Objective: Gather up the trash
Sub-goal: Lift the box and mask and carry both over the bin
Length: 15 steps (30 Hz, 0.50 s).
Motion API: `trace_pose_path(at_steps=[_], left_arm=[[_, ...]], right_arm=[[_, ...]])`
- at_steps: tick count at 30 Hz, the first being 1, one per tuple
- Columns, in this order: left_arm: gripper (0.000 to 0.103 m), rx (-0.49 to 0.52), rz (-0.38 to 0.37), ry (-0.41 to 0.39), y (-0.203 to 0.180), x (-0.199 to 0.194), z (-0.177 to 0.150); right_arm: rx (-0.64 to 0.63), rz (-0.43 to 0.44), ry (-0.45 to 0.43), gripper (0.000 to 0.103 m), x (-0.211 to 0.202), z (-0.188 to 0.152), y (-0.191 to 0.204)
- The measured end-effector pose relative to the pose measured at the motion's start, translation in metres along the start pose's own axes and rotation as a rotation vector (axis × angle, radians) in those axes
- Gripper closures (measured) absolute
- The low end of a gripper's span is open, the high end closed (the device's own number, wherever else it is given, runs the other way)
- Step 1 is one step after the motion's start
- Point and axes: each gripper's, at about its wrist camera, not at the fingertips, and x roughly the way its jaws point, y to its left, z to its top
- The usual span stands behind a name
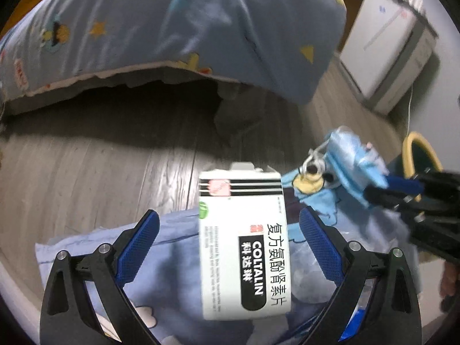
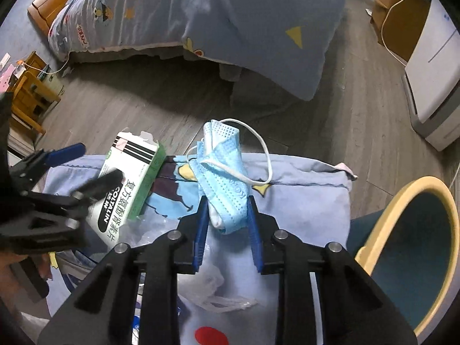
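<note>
A white medicine box point(image 1: 244, 244) labelled COLTALIN lies on a blue bedsheet point(image 1: 172, 247) between the wide-open fingers of my left gripper point(image 1: 230, 224); neither pad touches it. It also shows in the right wrist view point(image 2: 126, 181), with the left gripper point(image 2: 77, 169) over it. My right gripper point(image 2: 227, 210) is shut on a crumpled blue face mask point(image 2: 224, 178) with a white ear loop, held just above the sheet. In the left wrist view the mask point(image 1: 350, 161) hangs from the right gripper point(image 1: 402, 189).
A clear plastic bag point(image 2: 212, 284) lies on the sheet under the right gripper. A teal bin with a yellow rim point(image 2: 414, 244) stands at the right. A bed with a blue quilt point(image 2: 230, 14) is across the wooden floor. A white appliance point(image 2: 437, 66) stands at far right.
</note>
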Motion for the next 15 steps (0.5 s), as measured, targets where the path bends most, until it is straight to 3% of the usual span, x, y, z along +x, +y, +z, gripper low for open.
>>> trace_pose_path(at_steps=[3,11,13,15], left_arm=[[0.006,0.054,0.042,0.048,-0.013,0.014,-0.001],[0.010,0.089,0.051,0.117,-0.018,0.025,-0.010],[0.024,0.075,0.041,0.138,-0.014,0.026,-0.013],[0.031,0.057,0.029,0.150,-0.010,0.025,-0.016]], right_arm=[[0.002,-0.002,0.010,0.078,0.002,0.000,-0.002],[-0.001,0.002,0.016,0.078,-0.003,-0.001,-0.003],[-0.002,0.002,0.012,0.078,-0.006,-0.002,-0.003],[-0.007,-0.001,0.002,0.078,-0.012,-0.003,-0.002]])
